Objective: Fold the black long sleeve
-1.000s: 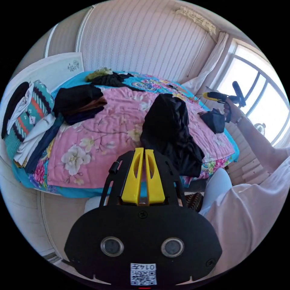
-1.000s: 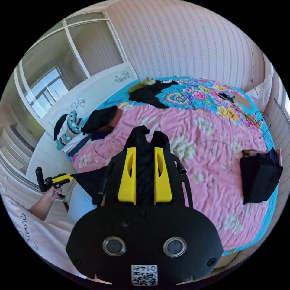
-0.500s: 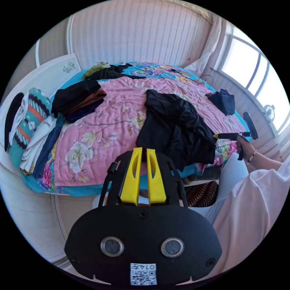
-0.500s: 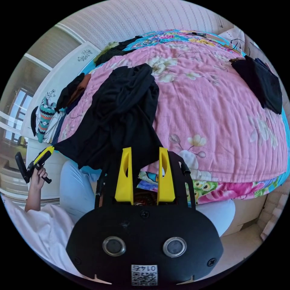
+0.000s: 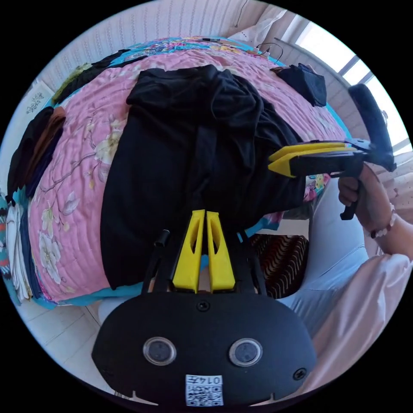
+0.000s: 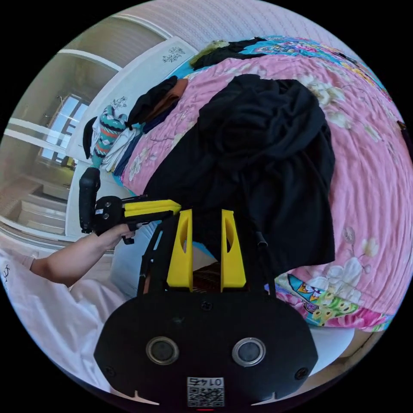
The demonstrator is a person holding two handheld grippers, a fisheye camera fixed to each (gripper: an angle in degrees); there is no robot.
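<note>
Nearest in the left gripper view, the left tool [image 5: 204, 214] has its yellow jaws brought together, tips against the near hem of the black long-sleeve garment [image 5: 193, 142]; whether cloth is pinched between them cannot be told. In the right gripper view this same tool [image 6: 174, 207] reaches in from the side with its jaws closed, its tip at the garment's near edge, held by a hand [image 6: 112, 234].

The right tool [image 6: 205, 214] shows its jaws standing apart, with the black cloth's hanging edge just beyond and between the tips; no grip can be made out. In the left gripper view that tool [image 5: 275, 160] comes in from the side, jaws nearly together, its tip over the garment's side edge, gripped by a hand [image 5: 361, 195] with a beaded bracelet [image 5: 384, 223] on the wrist. A white sleeve [image 5: 365, 301] and pale trousers [image 5: 331, 241] lie close to the camera.

The garment lies rumpled on the pink flowered quilt [image 5: 73, 172] of the bed, its near hem draped over the bed's edge.

Farther off, a pile of dark folded clothes [image 6: 157, 99] sits on the quilt, beside a stack with a teal patterned knit [image 6: 107, 131]. A small black folded item [image 5: 306, 82] rests near the far side, and another dark garment [image 6: 228, 49] lies at the head of the bed.
</note>
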